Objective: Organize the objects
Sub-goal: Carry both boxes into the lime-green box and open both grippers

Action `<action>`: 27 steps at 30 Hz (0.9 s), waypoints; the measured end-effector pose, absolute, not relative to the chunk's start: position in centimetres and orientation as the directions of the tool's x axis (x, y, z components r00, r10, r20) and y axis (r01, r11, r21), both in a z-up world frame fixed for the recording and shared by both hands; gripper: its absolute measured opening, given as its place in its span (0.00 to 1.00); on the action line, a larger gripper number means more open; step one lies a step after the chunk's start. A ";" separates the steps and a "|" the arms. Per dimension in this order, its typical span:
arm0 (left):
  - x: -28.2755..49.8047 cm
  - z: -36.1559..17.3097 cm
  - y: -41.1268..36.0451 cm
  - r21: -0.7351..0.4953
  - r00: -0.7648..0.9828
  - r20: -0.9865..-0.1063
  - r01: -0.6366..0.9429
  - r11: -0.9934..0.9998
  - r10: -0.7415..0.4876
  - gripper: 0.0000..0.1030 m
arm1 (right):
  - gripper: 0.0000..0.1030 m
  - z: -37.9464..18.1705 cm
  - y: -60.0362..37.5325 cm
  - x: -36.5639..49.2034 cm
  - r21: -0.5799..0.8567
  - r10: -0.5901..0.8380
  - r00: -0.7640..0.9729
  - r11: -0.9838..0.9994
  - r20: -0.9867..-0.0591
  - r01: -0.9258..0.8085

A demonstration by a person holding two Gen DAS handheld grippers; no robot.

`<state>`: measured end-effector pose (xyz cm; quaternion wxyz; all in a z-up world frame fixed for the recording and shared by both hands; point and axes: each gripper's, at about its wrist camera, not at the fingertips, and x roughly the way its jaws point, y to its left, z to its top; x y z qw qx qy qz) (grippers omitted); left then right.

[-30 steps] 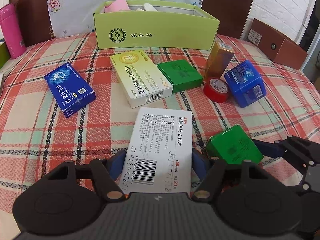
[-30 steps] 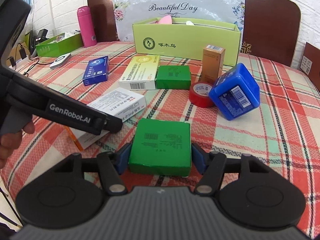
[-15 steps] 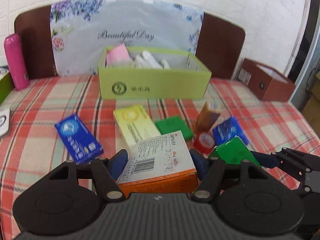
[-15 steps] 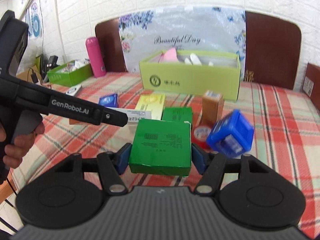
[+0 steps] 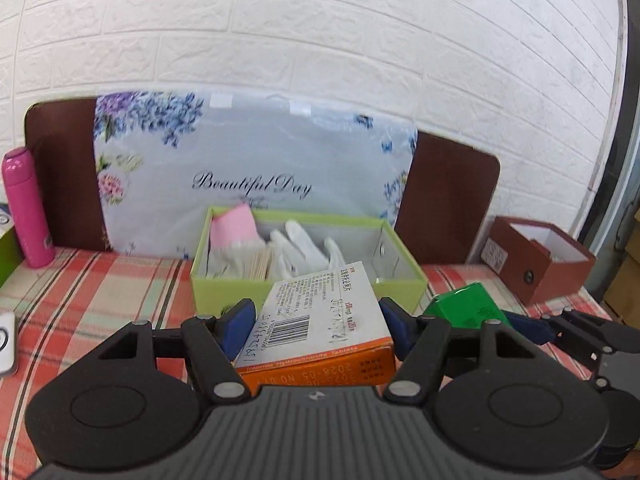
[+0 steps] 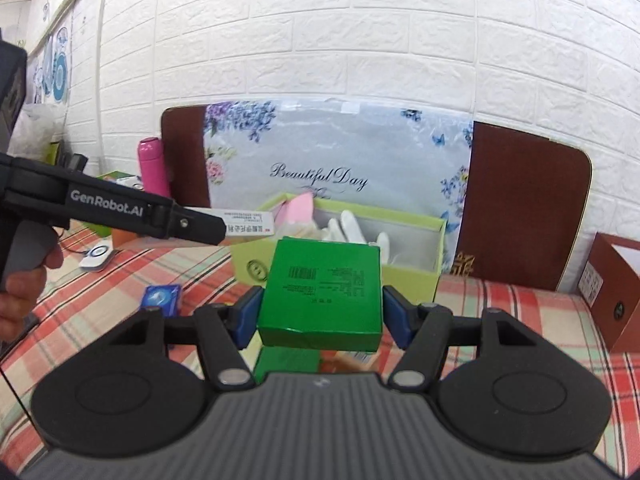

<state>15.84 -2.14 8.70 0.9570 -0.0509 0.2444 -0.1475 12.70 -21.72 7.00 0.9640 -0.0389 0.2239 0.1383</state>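
Observation:
My left gripper [image 5: 318,316] is shut on a white and orange medicine box [image 5: 316,316], held in the air in front of the light green open box [image 5: 224,292]. That green open box holds a pink item and white gloves. My right gripper [image 6: 322,312] is shut on a green box [image 6: 320,292], also lifted and close to the light green box [image 6: 408,280]. In the left wrist view the green box [image 5: 466,310] and the right gripper show at right. In the right wrist view the left gripper [image 6: 224,230] and the white box's end [image 6: 250,228] show at left.
A plaid cloth [image 5: 100,292] covers the table. A pink bottle [image 5: 26,208] stands at far left. A brown box [image 5: 544,264] stands at right. A floral "Beautiful Day" bag [image 5: 252,168] leans behind the green box. A small blue box [image 6: 162,298] lies on the cloth.
Both grippers have risen from the table with their boxes and moved forward toward the light green box. The items left on the table have dropped out of the left wrist view.

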 end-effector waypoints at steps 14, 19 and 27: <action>28.3 7.9 -4.1 -0.214 0.866 -0.425 0.185 0.959 -0.262 0.68 | 0.61 3.9 -21.6 28.4 -0.086 0.170 0.844 0.965 -0.509 -0.247; 31.5 5.3 -4.4 -0.177 0.865 -0.449 0.160 0.971 -0.224 0.79 | 0.86 1.7 -21.1 32.3 -0.113 0.147 0.824 0.962 -0.548 -0.247; 31.4 3.0 -1.4 -0.212 0.817 -0.543 0.089 0.973 -0.194 0.80 | 1.00 1.3 -21.7 31.0 -0.128 0.122 0.829 0.965 -0.546 -0.227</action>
